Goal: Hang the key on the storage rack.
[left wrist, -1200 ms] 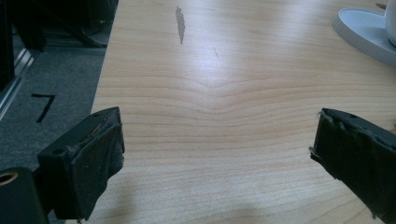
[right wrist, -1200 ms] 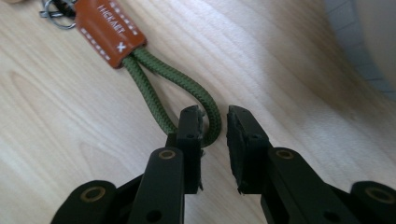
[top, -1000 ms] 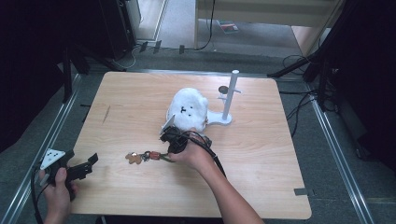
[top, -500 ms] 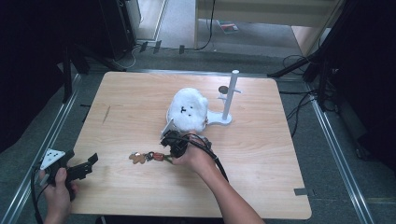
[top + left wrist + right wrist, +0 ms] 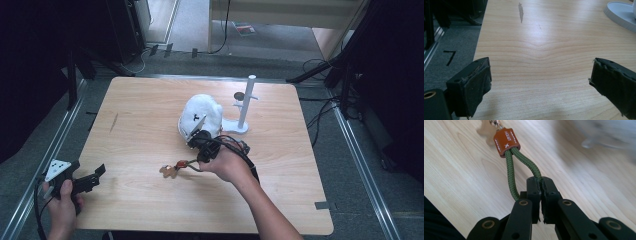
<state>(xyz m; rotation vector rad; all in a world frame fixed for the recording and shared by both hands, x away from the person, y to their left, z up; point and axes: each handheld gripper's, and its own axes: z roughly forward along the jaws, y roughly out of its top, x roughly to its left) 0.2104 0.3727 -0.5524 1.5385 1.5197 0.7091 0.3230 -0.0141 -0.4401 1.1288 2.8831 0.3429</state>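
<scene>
Right tongs point(image 5: 540, 185) are pressed together on one strand of an olive-green cord loop point(image 5: 517, 167); the jaws meet with no gap apart from the cord pinched between them. The loop runs up into a brown leather tab point(image 5: 505, 142) with white stitching, and beyond that a pale charm point(image 5: 484, 131), partly cut off at the frame edge.

From the high view, the keychain point(image 5: 175, 167) lies on the counter point(image 5: 140, 120) near its middle, a little toward the person's side, extending to the left of the right hand point(image 5: 227, 162). The charm end appears to rest on the wood; whether the loop end is lifted clear cannot be told.

Behind the hand sits a white rounded object point(image 5: 201, 116), soft-looking with a small dark mark on it (identity unclear). Just beside it stands a white peg stand point(image 5: 243, 107), upright on a round base, with short side arms.

Left tongs point(image 5: 85, 181) are spread wide over bare wood at the near left edge of the counter, holding nothing, well apart from the keychain.

Progress, as judged: the grasp on the keychain looks secured, so the pick-up step is done or nearly so. Likely left: lift it, carry it past the white object, and hang the loop on an arm of the stand. That destination is a guess from the layout. Nothing hangs on the stand yet, apart from a small dark disc point(image 5: 239, 96) near it.
</scene>
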